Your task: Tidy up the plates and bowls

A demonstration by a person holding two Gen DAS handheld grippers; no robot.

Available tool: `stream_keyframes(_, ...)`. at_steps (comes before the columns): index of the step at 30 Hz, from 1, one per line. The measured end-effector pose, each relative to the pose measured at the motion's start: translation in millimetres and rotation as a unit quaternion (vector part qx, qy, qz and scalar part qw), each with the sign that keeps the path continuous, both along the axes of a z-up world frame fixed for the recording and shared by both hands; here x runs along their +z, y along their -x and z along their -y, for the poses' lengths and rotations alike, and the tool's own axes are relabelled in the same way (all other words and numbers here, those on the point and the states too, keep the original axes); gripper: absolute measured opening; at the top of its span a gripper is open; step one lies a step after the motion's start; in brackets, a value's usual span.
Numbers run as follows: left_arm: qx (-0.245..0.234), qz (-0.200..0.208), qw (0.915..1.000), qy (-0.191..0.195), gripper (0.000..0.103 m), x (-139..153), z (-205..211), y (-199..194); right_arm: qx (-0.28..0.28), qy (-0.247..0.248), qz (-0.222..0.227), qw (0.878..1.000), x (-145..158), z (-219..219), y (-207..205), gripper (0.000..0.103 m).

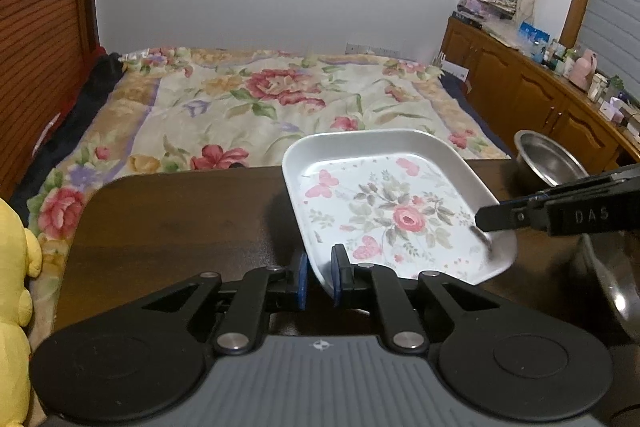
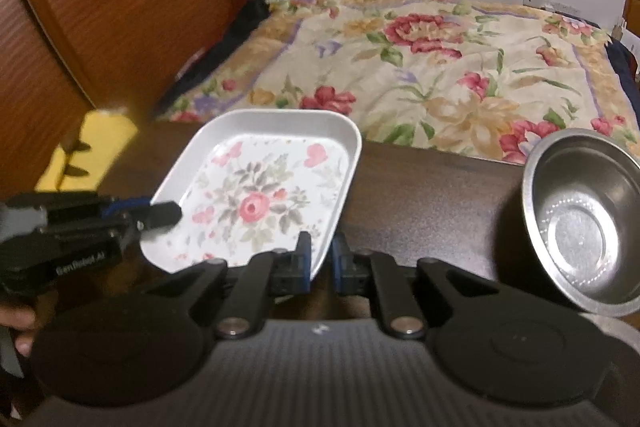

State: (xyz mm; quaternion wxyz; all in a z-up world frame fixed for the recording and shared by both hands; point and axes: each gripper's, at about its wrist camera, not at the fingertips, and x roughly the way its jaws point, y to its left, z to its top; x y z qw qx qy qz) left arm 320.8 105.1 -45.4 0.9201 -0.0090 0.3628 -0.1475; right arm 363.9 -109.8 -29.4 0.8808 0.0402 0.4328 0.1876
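A square white plate with a pink rose print [image 1: 388,211] [image 2: 260,195] is held tilted above the dark wooden table [image 1: 180,227]. My left gripper [image 1: 319,281] is shut on the plate's near left rim. My right gripper [image 2: 322,261] is shut on its opposite rim and shows in the left wrist view [image 1: 492,219] as black fingers over the plate's right edge. The left gripper also shows in the right wrist view [image 2: 160,215]. A steel bowl [image 2: 584,223] [image 1: 548,159] stands on the table to the right. A second steel bowl [image 1: 616,287] sits at the right edge.
A bed with a flowered cover [image 1: 272,107] lies just beyond the table's far edge. A yellow plush toy [image 1: 12,287] is at the left. A wooden cabinet [image 1: 532,95] with several small items runs along the right wall.
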Motion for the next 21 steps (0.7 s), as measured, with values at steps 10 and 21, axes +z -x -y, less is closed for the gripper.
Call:
stream_keyframes(10, -0.002, 0.046, 0.9989, -0.008, 0.014, 49.0, 11.6, 36.1, -0.004, -0.032, 0.048, 0.998, 36.3, 16.5, 27.8, 0.011)
stream_keyframes(21, -0.005, 0.089, 0.9959, -0.013, 0.015, 91.8, 22.7, 84.0, -0.003, -0.047, 0.095, 0.994, 72.9, 31.4, 66.4, 0.011)
